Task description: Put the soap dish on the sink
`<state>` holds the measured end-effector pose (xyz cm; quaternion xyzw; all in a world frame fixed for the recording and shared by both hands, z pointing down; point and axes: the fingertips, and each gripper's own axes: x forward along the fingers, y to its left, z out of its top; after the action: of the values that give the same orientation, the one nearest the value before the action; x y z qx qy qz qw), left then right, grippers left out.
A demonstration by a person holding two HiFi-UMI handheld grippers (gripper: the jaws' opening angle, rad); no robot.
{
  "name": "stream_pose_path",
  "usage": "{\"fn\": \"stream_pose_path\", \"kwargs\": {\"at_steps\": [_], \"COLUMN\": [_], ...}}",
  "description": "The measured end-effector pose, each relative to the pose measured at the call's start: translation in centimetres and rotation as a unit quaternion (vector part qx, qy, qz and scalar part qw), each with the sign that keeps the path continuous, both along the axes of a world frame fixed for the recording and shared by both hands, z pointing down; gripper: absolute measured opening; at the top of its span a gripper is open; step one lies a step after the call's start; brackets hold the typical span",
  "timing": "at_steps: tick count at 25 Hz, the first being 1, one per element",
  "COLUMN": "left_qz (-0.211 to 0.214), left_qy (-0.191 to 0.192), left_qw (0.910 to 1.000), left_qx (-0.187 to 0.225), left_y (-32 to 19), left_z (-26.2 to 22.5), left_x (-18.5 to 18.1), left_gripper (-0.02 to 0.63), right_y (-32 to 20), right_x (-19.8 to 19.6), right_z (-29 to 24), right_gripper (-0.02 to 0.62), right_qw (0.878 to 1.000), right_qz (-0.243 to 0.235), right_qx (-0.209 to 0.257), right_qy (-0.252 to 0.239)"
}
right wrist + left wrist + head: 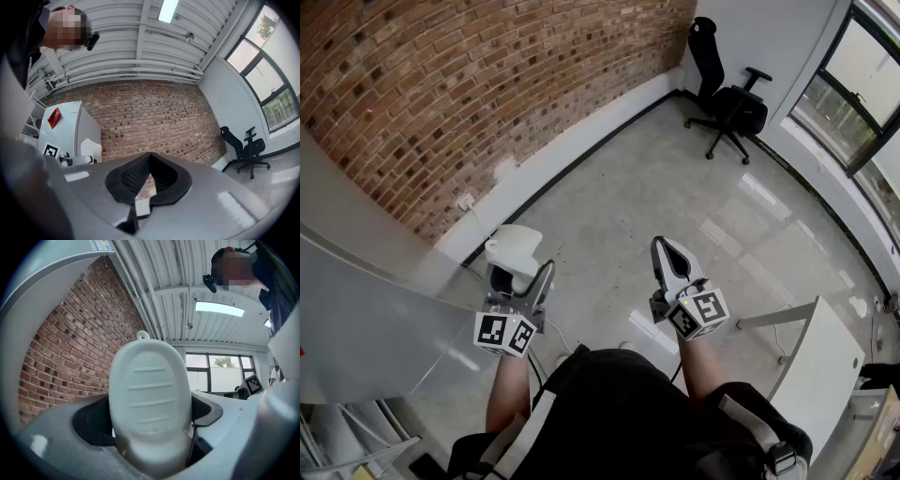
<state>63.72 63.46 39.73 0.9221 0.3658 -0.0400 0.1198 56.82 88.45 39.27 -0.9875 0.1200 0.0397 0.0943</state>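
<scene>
Forearms reached forward from the person's dark-clothed body over the grey floor (675,178), both grippers pointing ahead and roughly level, side by side but apart. Between the widely spread jaws of the left gripper (523,268) sat the white oval soap dish (512,246), gripped at its near end, its long axis running along the jaws, its rounded far end towards the brick wall (441,94) and its ridged face turned up. Right gripper (664,251) had its jaws closed together on nothing.
</scene>
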Motion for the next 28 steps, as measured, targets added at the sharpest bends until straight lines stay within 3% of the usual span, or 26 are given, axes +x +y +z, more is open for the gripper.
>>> {"fn": "stream_pose_path", "kwargs": {"at_steps": [15, 23, 28], "left_qz": [-0.011, -0.04, -0.099], "left_qy": [0.002, 0.003, -0.015], "left_qw": [0.9999, 0.9992, 0.995], "left_qx": [-0.002, -0.004, -0.004], "left_y": [-0.2, -0.6, -2.0], "left_z": [-1.1, -1.2, -0.9], "left_x": [-0.1, -2.1, -4.8], "left_gripper": [0.462, 0.462, 0.462], "right_y": [0.2, -1.5, -3.1], "right_x": [0.4, 0.4, 1.2], "right_z": [-1.0, -1.4, -0.6], "right_gripper": [0.006, 0.006, 0.006], "right_qw": [1.0, 0.998, 0.992], "right_qz": [0.005, -0.064, -0.122], "right_qx": [0.006, -0.008, -0.008], "right_qy": [0.011, 0.016, 0.003]}}
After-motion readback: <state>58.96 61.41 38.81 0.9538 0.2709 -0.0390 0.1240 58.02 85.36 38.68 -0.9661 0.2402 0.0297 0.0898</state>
